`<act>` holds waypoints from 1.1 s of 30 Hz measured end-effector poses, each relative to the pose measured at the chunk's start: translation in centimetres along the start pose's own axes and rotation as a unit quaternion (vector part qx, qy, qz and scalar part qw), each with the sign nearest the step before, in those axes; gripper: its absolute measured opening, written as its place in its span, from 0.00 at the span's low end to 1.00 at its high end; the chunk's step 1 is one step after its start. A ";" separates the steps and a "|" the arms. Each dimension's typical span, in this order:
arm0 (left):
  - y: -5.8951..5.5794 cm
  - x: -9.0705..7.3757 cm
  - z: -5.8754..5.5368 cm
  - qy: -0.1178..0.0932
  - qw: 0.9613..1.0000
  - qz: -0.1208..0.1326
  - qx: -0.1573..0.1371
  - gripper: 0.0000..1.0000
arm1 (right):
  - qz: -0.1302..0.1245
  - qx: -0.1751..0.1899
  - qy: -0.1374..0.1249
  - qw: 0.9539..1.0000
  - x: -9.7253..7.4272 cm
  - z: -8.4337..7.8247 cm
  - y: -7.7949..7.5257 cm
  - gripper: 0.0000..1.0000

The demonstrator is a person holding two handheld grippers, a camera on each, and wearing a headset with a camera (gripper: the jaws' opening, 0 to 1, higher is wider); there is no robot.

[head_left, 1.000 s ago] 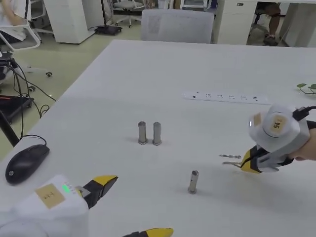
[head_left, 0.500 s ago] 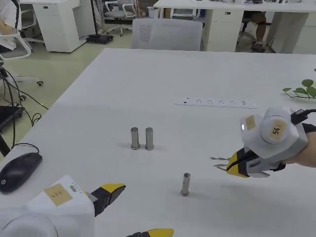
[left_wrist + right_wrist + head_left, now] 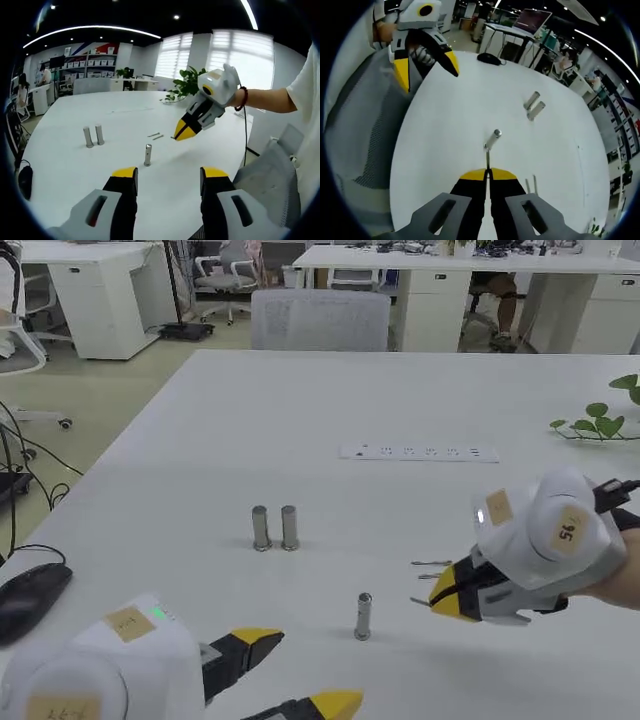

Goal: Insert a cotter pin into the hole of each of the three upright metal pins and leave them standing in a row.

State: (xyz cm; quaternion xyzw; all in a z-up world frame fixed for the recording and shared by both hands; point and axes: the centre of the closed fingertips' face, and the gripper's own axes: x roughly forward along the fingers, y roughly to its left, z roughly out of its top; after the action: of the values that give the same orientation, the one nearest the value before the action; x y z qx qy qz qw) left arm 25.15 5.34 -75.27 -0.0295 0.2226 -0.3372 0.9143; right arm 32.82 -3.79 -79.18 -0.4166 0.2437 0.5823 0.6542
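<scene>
Right tool (image 3: 437, 600) — with cotter pin (image 3: 421, 601) — nearer lone metal pin (image 3: 363, 616)

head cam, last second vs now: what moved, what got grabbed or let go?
The right gripper, shut on a thin metal cotter pin, moved left from beside the two loose cotter pins toward the lone upright metal pin. The open left gripper edged right toward it too. All three upright pins, including the pair of steel pins, stayed put.
</scene>
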 end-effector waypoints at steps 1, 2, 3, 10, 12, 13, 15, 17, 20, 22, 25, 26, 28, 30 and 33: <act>-0.1 0.1 0.1 -0.001 1.000 -0.004 -0.006 0.47 | -0.001 -0.002 -0.005 1.000 -0.1 0.4 0.3 0.03; -0.3 0.1 0.1 -0.003 1.000 -0.007 -0.011 0.46 | 0.000 -0.003 -0.008 1.000 -0.1 0.6 0.5 0.03; -0.5 0.2 0.2 -0.004 1.000 -0.011 -0.022 0.45 | -0.001 -0.004 -0.013 1.000 -0.2 1.0 0.7 0.03; -1.4 0.8 0.3 -0.011 0.996 -0.034 -0.084 0.34 | 0.002 -0.013 -0.034 0.999 -0.4 2.8 2.4 0.03; -1.5 0.9 0.2 -0.012 0.994 -0.039 -0.100 0.32 | 0.004 -0.014 -0.041 0.999 -0.5 3.3 2.9 0.03; -1.5 0.9 0.2 -0.012 0.994 -0.041 -0.105 0.31 | 0.004 -0.016 -0.044 0.999 -0.5 3.5 3.1 0.03; -1.6 1.1 0.0 -0.010 0.992 -0.045 -0.117 0.29 | 0.006 -0.020 -0.050 0.999 -0.5 4.0 3.6 0.03; -1.8 1.2 -0.1 -0.009 0.991 -0.048 -0.127 0.28 | 0.006 -0.021 -0.056 0.998 -0.6 4.5 4.0 0.03; -1.9 1.3 -0.1 -0.011 0.988 -0.053 -0.147 0.25 | 0.006 -0.027 -0.062 0.998 -0.7 5.1 4.6 0.03; -2.0 1.5 -0.1 -0.013 0.985 -0.055 -0.163 0.24 | 0.008 -0.028 -0.068 0.997 -0.7 5.5 4.9 0.03; -2.1 1.5 0.0 -0.015 0.983 -0.055 -0.173 0.21 | 0.012 -0.032 -0.073 0.997 -0.6 6.0 5.6 0.03; -2.1 1.6 0.0 -0.016 0.983 -0.055 -0.175 0.21 | 0.014 -0.034 -0.074 0.997 -0.6 6.1 5.8 0.03; -2.2 1.6 0.0 -0.015 0.982 -0.056 -0.180 0.18 | 0.015 -0.036 -0.078 0.996 -0.6 6.5 6.1 0.03; -2.3 1.7 0.1 -0.016 0.982 -0.057 -0.180 0.14 | 0.017 -0.038 -0.081 0.996 -0.5 6.7 6.4 0.03; -2.5 1.7 0.3 -0.018 0.981 -0.059 -0.185 0.14 | 0.017 -0.041 -0.082 0.996 -0.5 6.9 6.6 0.03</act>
State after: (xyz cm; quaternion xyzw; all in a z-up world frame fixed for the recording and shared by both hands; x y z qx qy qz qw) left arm 24.93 2.32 -75.20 -0.2174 0.2627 -0.3425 0.8754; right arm 25.19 1.48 -76.82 -0.3897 0.1720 0.6348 0.6447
